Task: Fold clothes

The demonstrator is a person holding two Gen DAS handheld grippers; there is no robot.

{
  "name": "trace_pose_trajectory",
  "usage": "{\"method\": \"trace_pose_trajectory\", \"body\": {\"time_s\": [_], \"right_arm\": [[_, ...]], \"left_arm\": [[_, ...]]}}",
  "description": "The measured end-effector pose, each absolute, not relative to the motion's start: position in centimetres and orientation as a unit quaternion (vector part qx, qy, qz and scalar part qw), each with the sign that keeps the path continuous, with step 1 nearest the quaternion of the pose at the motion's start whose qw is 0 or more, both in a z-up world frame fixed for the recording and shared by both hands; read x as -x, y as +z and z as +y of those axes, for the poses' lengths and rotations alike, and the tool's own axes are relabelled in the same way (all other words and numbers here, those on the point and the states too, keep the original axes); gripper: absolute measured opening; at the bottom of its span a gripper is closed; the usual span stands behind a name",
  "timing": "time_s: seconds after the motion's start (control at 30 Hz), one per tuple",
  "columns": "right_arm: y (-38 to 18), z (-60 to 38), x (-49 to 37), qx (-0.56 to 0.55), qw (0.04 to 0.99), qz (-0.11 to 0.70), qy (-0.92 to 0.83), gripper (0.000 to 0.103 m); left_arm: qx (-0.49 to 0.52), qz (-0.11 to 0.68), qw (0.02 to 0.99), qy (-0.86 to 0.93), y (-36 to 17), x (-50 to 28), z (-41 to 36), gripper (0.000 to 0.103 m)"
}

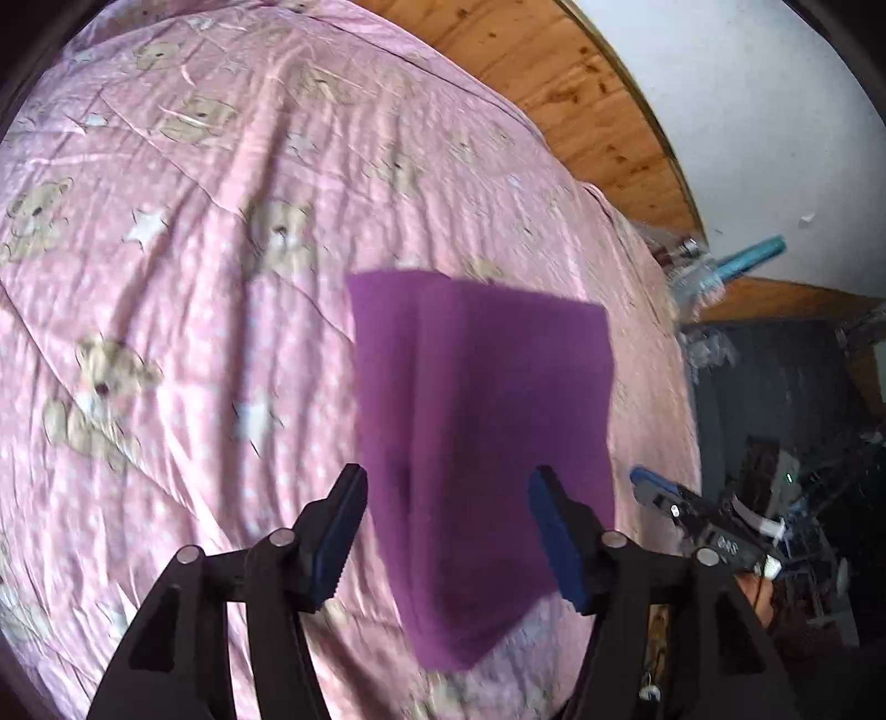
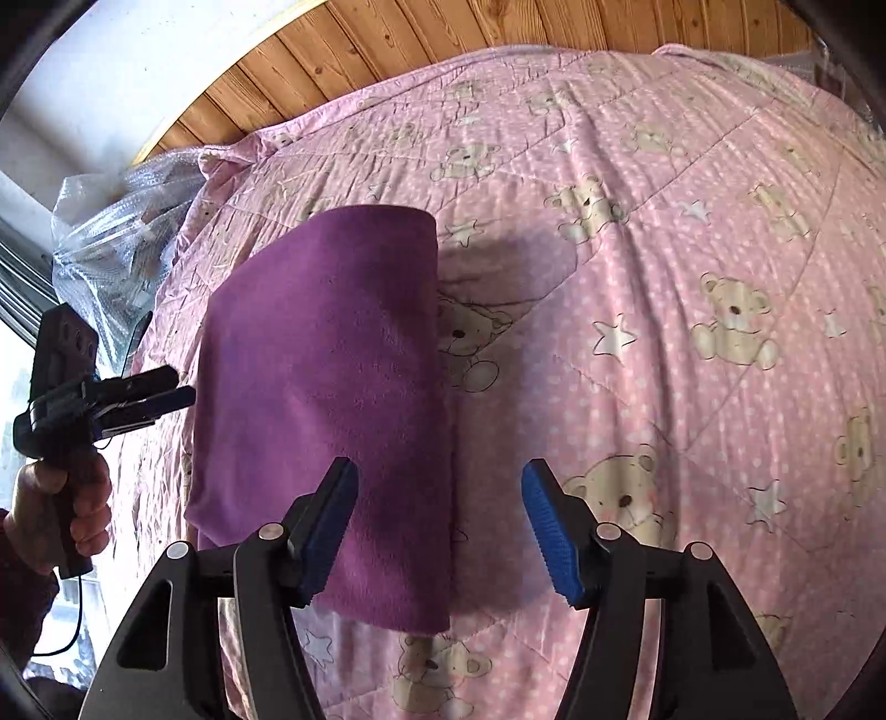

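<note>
Now folded purple cloth (image 2: 332,399) lies below open right hand-held gripper (image 2: 440,526).

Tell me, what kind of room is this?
Probably a bedroom. A pink quilt printed with teddy bears and stars is spread over what looks like a bed, with wooden panelling behind it like a headboard. A folded purple cloth lies on the quilt.
</note>
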State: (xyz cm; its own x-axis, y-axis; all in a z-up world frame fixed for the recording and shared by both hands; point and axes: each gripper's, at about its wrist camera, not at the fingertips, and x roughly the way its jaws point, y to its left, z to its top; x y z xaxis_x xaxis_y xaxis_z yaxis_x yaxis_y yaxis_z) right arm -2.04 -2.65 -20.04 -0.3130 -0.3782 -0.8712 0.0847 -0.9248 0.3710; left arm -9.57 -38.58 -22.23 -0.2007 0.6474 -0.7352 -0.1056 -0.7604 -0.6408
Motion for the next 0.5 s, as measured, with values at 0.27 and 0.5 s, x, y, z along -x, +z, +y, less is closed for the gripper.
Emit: {"method": "trace_pose_trajectory", "body": {"time_s": [0.27, 0.5], "right_arm": [[-22.7, -4.8, 2.9, -0.572, 0.199, -0.183, -0.775, 0.039], [-16.2, -2.9, 6.6, -0.551, 0.255, -0.129, -0.784, 0.020]], "left_arm": [[0.579, -0.227, 0.232, 0.748, -24.9, 13.2, -35.5, 0.063], [0.545, -0.299, 0.212, 0.755, -20.8, 11.3, -34.9, 0.026]]}}
